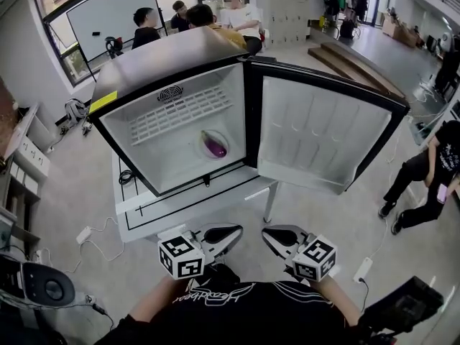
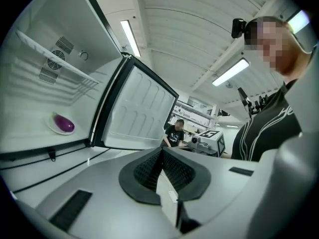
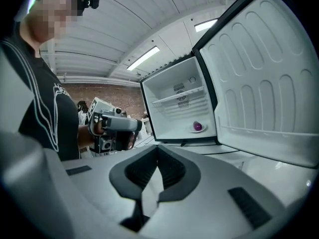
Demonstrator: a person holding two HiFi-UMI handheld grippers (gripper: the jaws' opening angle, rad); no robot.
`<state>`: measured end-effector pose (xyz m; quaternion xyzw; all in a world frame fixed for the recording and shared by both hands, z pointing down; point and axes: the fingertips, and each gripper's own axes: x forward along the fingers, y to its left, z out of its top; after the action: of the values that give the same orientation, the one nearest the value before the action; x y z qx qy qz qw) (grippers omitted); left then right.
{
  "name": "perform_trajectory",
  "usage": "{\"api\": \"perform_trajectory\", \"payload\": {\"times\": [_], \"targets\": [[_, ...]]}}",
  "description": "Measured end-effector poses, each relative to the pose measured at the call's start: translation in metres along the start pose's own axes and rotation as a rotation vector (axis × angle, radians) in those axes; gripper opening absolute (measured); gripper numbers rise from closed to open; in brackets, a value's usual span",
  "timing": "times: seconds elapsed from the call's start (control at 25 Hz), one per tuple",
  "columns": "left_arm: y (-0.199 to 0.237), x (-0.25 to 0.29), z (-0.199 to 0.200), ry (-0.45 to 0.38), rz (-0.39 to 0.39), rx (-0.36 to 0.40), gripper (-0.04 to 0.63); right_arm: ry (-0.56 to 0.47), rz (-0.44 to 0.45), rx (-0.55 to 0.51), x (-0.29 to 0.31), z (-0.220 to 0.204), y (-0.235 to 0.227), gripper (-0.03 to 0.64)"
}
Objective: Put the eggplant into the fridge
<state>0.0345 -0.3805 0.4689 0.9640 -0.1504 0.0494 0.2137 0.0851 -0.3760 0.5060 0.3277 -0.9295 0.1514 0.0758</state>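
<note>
Left gripper point(image 2: 161, 151) jaws pressed together, empty, right gripper point(image 3: 157, 149) jaws pressed together, empty, both at lower centre of head view, eggplant point(image 1: 213, 144) on plate point(image 1: 201, 147) inside fridge point(image 1: 165, 56), frame centre, door point(image 1: 316, 139) open at right

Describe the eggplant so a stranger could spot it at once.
Find the small fridge with its door swung open. Inside, below the white wire shelf, a white plate sits on the compartment floor. The eggplant lies on it: small, glossy and purple, the only coloured thing in there.
</note>
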Motion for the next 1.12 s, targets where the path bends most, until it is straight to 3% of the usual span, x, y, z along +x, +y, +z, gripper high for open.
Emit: {"api": "perform_trajectory", "payload": {"times": [0.36, 0.64, 1.12], "targets": [[-0.037, -0.02, -0.013, -0.039, 0.024, -0.045, 0.008, -0.014, 0.033, 0.023, -0.023, -0.019, 0.036, 0.008], [-0.065, -0.053, -0.024, -0.071, 0.023, -0.054, 0.008, -0.015, 0.039, -0.032, -0.029, -0.019, 0.079, 0.008], [-0.173, -0.159, -0.075, -0.052, 0.015, -0.01, 0.008, -0.067, 0.022, 0.001, -0.066, -0.045, 0.225, 0.008]]}}
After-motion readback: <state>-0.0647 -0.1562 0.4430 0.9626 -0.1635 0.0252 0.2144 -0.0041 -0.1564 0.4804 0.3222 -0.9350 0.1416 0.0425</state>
